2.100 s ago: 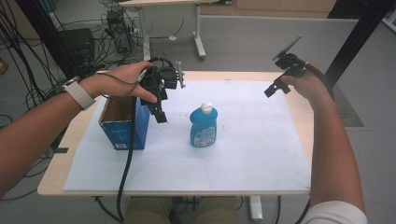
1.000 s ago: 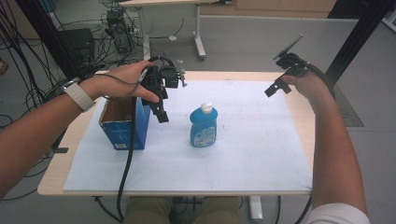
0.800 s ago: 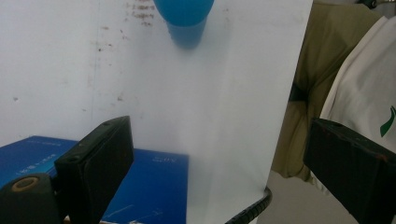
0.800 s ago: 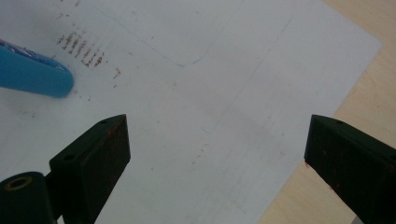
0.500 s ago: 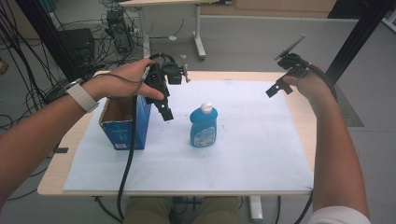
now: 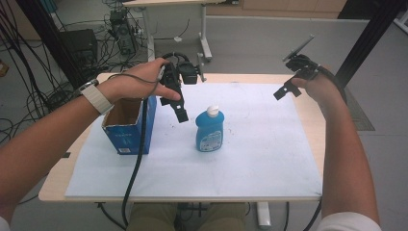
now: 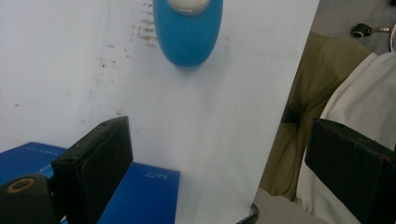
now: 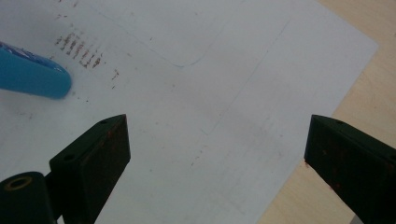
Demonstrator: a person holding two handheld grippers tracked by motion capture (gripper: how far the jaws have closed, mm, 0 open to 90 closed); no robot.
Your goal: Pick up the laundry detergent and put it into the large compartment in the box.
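A blue bottle (image 6: 210,131) with a white cap stands upright in the middle of the white sheet (image 6: 250,159). To its left is an open blue cardboard box (image 6: 127,126). My left gripper (image 6: 176,105) hovers in the air between box and bottle, open and holding nothing. In the left gripper view the bottle (image 7: 187,30) is seen from above, beyond the wide-apart jaws (image 7: 219,172), and the box (image 7: 140,196) lies below them. My right gripper (image 6: 290,87) is raised over the far right corner, open and holding nothing. In its view (image 8: 215,168) the bottle (image 8: 32,74) is at the left edge.
The white sheet covers most of the wooden table (image 6: 308,110); bare wood (image 8: 359,88) borders its right side. A black cable (image 6: 137,163) trails from the left gripper over the box to the front edge. Desks and cables stand on the floor beyond.
My left gripper has shifted a little to the right, from above the box's corner towards the bottle. The right gripper, the bottle and the box have stayed put.
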